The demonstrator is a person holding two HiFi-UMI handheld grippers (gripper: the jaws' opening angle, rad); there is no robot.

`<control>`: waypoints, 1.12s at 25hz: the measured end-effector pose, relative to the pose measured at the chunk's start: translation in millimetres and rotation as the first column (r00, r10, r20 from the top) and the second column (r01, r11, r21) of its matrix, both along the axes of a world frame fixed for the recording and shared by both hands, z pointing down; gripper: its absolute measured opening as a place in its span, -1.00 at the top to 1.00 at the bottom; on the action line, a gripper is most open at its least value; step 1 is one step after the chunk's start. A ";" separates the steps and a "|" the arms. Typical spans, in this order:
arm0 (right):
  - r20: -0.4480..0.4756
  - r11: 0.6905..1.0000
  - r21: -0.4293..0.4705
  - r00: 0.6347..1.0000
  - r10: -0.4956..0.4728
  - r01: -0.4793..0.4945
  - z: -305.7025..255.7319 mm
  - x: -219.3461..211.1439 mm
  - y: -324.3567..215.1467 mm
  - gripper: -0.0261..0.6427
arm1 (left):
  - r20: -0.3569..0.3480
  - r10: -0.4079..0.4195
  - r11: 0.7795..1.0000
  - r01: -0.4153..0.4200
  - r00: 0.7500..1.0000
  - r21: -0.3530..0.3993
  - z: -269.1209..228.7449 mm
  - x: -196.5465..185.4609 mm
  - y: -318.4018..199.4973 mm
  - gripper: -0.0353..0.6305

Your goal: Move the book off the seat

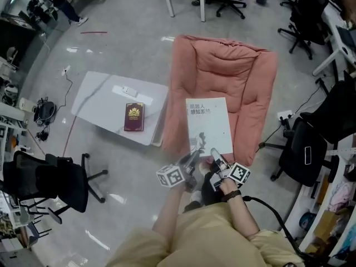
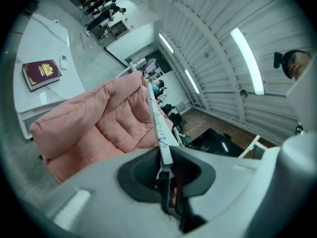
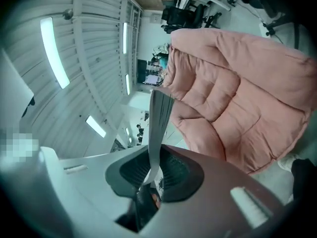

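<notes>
Table point(image 1: 94, 99): white and low, left of centre in the head view, just beside the seat.
Maroon book point(image 1: 134, 117): lies flat on the table, towards its right end.
Left gripper point(image 1: 194, 154): lower centre, jaws nearly together, clamped on the white book's near edge.
White book point(image 1: 208, 125): centre of the head view, cover up, held over the seat cushion. Both gripper views show it edge-on and clear of the cushion.
Right gripper point(image 1: 214, 154): just right of the left gripper, jaws pinched on the same near edge.
Pink seat point(image 1: 233, 71): padded, from upper centre to the right, standing on the floor.
</notes>
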State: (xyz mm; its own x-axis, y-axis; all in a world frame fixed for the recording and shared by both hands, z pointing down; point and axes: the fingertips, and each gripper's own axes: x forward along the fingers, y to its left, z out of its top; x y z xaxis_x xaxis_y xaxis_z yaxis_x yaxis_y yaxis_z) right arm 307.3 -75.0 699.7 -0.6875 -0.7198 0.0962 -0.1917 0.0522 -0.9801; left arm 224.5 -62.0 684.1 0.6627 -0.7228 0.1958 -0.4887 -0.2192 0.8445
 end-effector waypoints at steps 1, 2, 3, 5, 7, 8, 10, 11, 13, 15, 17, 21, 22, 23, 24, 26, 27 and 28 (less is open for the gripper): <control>-0.007 1.000 0.009 1.000 -0.027 0.027 -11.2 -5.9 -6.2 0.77 | -0.004 -0.015 1.000 0.015 1.000 0.017 -10.7 -5.6 -4.6 0.74; -0.013 0.998 0.020 0.999 -0.051 0.051 -22.1 -11.0 -12.3 0.77 | -0.010 -0.034 0.999 0.034 0.999 0.032 -20.6 -10.5 -9.0 0.74; -0.016 0.997 0.030 0.997 -0.073 0.074 -31.8 -15.3 -17.9 0.77 | -0.017 -0.057 0.997 0.058 0.998 0.043 -30.1 -14.8 -12.8 0.74; -0.014 0.992 0.048 0.993 -0.115 0.115 -49.2 -24.8 -27.3 0.77 | -0.031 -0.109 0.992 0.110 0.994 0.065 -46.4 -25.0 -18.6 0.74; 0.012 0.978 0.117 0.985 -0.175 0.172 -72.8 -43.0 -38.2 0.77 | -0.043 -0.164 0.981 0.167 0.986 0.095 -63.3 -39.9 -23.4 0.74; 0.024 0.966 0.157 0.977 -0.210 0.204 -84.6 -54.7 -43.2 0.77 | -0.051 -0.192 0.974 0.197 0.980 0.113 -73.1 -48.7 -25.5 0.74; 0.021 0.939 0.214 0.960 -0.280 0.269 -101.8 -79.6 -49.1 0.77 | -0.061 -0.257 0.954 0.263 0.964 0.143 -87.7 -70.4 -25.2 0.74; 0.012 0.924 0.228 0.948 -0.317 0.306 -106.9 -92.8 -49.9 0.77 | -0.062 -0.295 0.941 0.302 0.953 0.155 -92.3 -83.2 -22.7 0.74; 0.000 0.891 0.233 0.916 -0.401 0.390 -113.6 -122.4 -49.4 0.77 | -0.064 -0.384 0.904 0.389 0.921 0.180 -102.2 -110.4 -15.9 0.74; 0.003 0.844 0.249 0.871 -0.490 0.475 -122.3 -153.2 -47.3 0.77 | -0.070 -0.469 0.857 0.473 0.880 0.202 -114.1 -134.8 -7.6 0.74; -0.001 0.791 0.273 0.823 -0.568 0.547 -131.2 -181.9 -40.3 0.77 | -0.070 -0.541 0.811 0.542 0.838 0.219 -123.4 -157.8 5.1 0.74; 0.006 0.649 0.335 0.688 -0.726 0.683 -158.5 -254.3 -0.3 0.77 | -0.065 -0.693 0.687 0.685 0.718 0.244 -146.0 -215.4 55.2 0.74; 0.002 0.615 0.332 0.651 -0.759 0.715 -162.1 -270.7 16.6 0.77 | -0.065 -0.728 0.652 0.719 0.682 0.243 -150.9 -228.4 74.3 0.74; -0.006 0.578 0.331 0.615 -0.789 0.746 -165.3 -285.5 34.8 0.77 | -0.064 -0.761 0.617 0.750 0.646 0.240 -155.1 -240.0 94.7 0.74; -0.018 0.539 0.334 0.577 -0.816 0.773 -168.4 -298.9 53.5 0.77 | -0.062 -0.790 0.582 0.777 0.610 0.238 -158.0 -250.5 115.6 0.74; -0.050 0.465 0.340 0.509 -0.859 0.817 -170.9 -321.0 86.8 0.76 | -0.056 -0.838 0.518 0.822 0.544 0.234 -158.1 -268.4 153.6 0.74; -0.061 0.436 0.340 0.482 -0.874 0.833 -169.6 -330.1 99.8 0.76 | -0.054 -0.855 0.492 0.839 0.516 0.234 -156.1 -276.0 168.2 0.74; -0.060 0.413 0.337 0.457 -0.887 0.846 -167.0 -338.9 111.6 0.76 | -0.052 -0.869 0.469 0.852 0.493 0.233 -153.5 -282.9 180.7 0.74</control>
State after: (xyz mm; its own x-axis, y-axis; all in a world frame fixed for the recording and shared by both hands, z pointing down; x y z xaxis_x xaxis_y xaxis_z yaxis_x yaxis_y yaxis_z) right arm -31.6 36.5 532.6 -0.9497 0.2928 -0.1113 0.2255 0.3925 -0.8917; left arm -58.4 118.7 530.6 -0.3238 -0.9460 -0.0133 -0.5781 0.1868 0.7943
